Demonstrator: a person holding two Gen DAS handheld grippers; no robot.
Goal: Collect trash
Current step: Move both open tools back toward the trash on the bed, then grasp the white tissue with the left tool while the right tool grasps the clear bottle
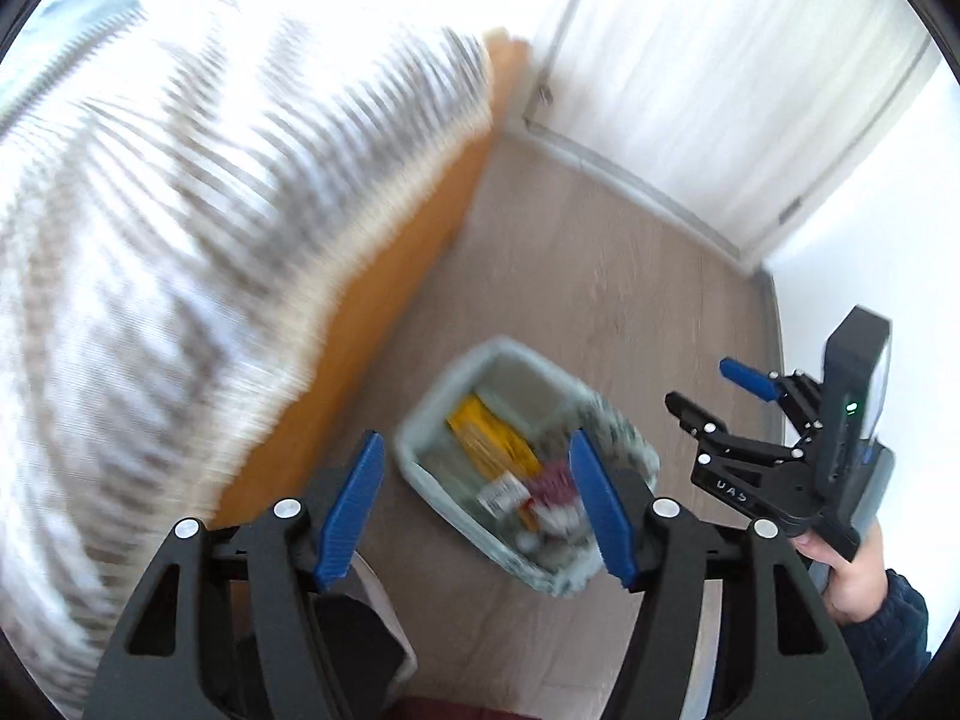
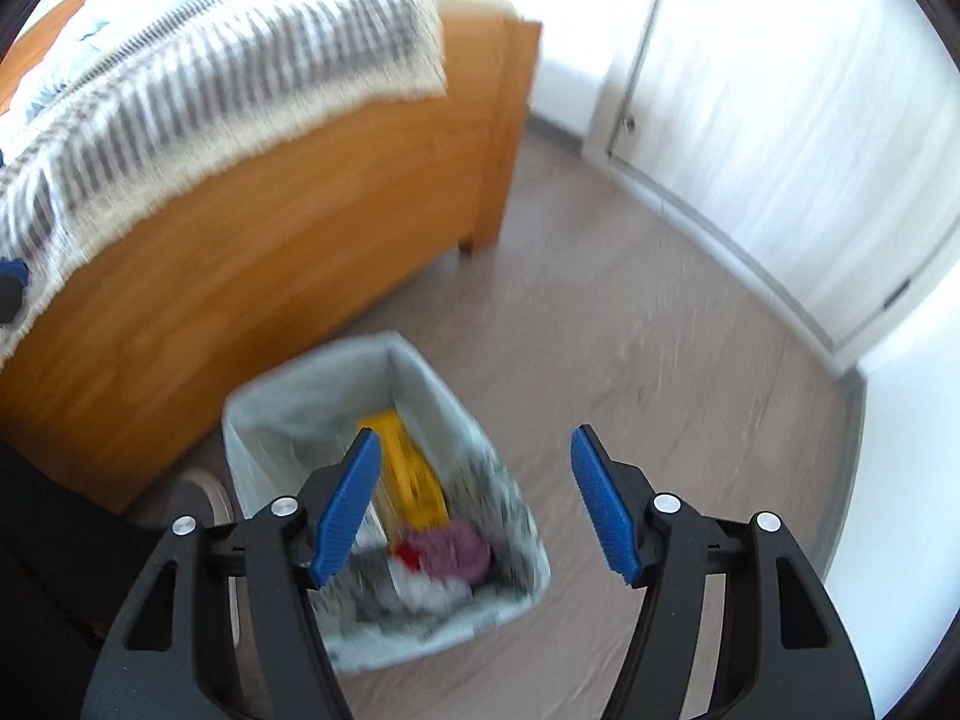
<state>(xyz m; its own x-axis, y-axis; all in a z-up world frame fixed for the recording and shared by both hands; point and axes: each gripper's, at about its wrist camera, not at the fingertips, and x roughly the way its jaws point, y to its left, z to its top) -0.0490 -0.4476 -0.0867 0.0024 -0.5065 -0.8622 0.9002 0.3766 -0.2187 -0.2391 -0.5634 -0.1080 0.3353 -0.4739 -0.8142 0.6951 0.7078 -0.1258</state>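
Observation:
A pale grey lined trash bin (image 1: 420,420) (image 2: 282,402) stands on the wood floor beside the bed. Inside lie a yellow package (image 1: 489,441) (image 2: 411,471), a purple crumpled piece (image 2: 459,546) and a white wrapper with a barcode (image 1: 501,492). My left gripper (image 1: 475,462) hangs above the bin, jaws open, nothing between the blue pads. My right gripper (image 2: 475,450) also hovers over the bin, open and empty. In the left wrist view the right gripper (image 1: 702,384) shows to the right of the bin, held by a hand (image 1: 852,576).
A bed with an orange wooden frame (image 2: 240,276) and a striped blanket (image 2: 210,78) (image 1: 180,210) fills the left side. White doors (image 2: 780,120) and a wall close off the back and right. Bare floor (image 2: 630,360) lies between bin and doors.

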